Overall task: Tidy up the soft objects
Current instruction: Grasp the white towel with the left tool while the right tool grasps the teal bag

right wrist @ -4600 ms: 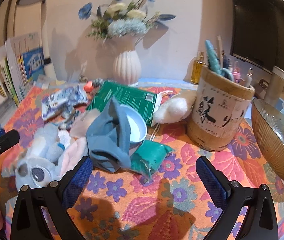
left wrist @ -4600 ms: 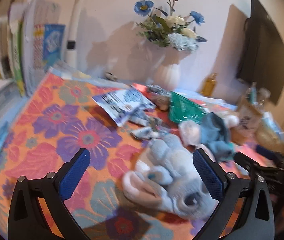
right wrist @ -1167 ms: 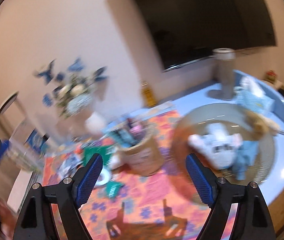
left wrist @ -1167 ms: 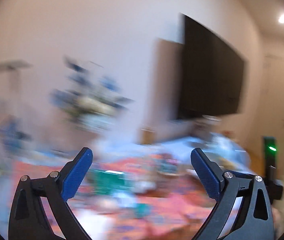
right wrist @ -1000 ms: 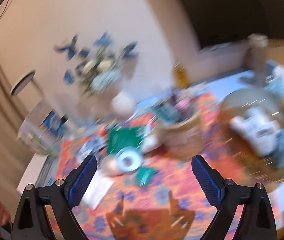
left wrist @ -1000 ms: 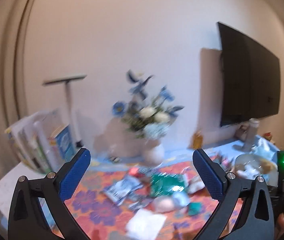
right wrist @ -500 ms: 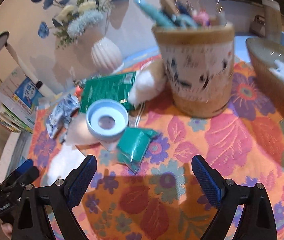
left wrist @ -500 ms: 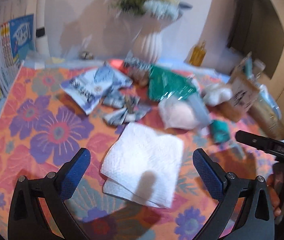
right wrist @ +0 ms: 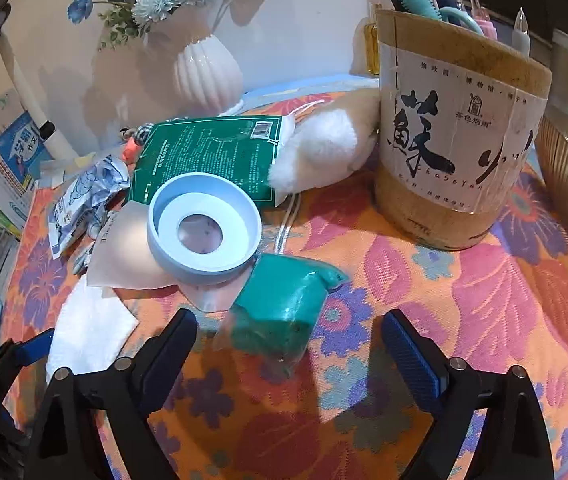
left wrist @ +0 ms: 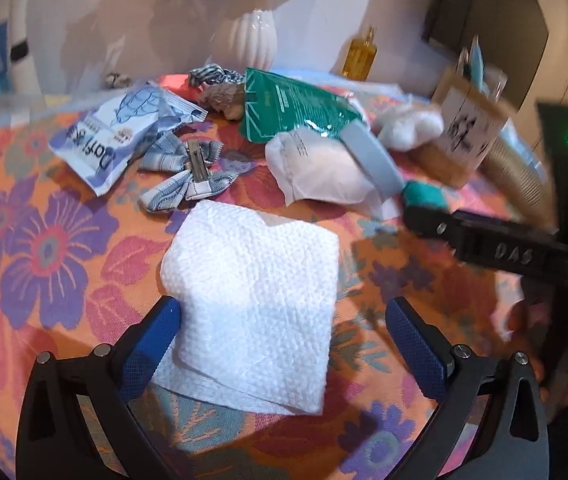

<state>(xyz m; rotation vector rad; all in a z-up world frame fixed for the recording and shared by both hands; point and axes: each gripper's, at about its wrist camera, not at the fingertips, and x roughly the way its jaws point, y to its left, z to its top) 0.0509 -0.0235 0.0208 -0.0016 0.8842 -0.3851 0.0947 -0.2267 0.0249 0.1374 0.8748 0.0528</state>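
Observation:
A folded white paper towel [left wrist: 251, 300] lies on the flowered cloth, its near edge between the jaws of my left gripper [left wrist: 284, 336], which is open and low over it. In the right wrist view a teal soft packet [right wrist: 279, 308] lies just ahead of my right gripper [right wrist: 288, 344]. Its jaws are closing but stand wide, with the pads clear of the packet. A white plush piece [right wrist: 320, 148] leans against the pen holder. A striped fabric bow clip [left wrist: 187, 176] and a white pouch [left wrist: 316, 168] lie further back.
A cardboard pen holder [right wrist: 456, 140] stands at the right, with a ribbed bowl's rim [right wrist: 564, 184] beyond it. A pale blue ring [right wrist: 203, 228], a green packet [right wrist: 211, 160], a blue-white wrapper [left wrist: 123, 136], a white vase [right wrist: 207, 72] and an amber bottle [left wrist: 360, 56] crowd the back.
Both grippers have come down from high over the table and tilted toward it. The grey plush toy and blue cloth seen earlier are off the cloth. The right jaws have narrowed slightly.

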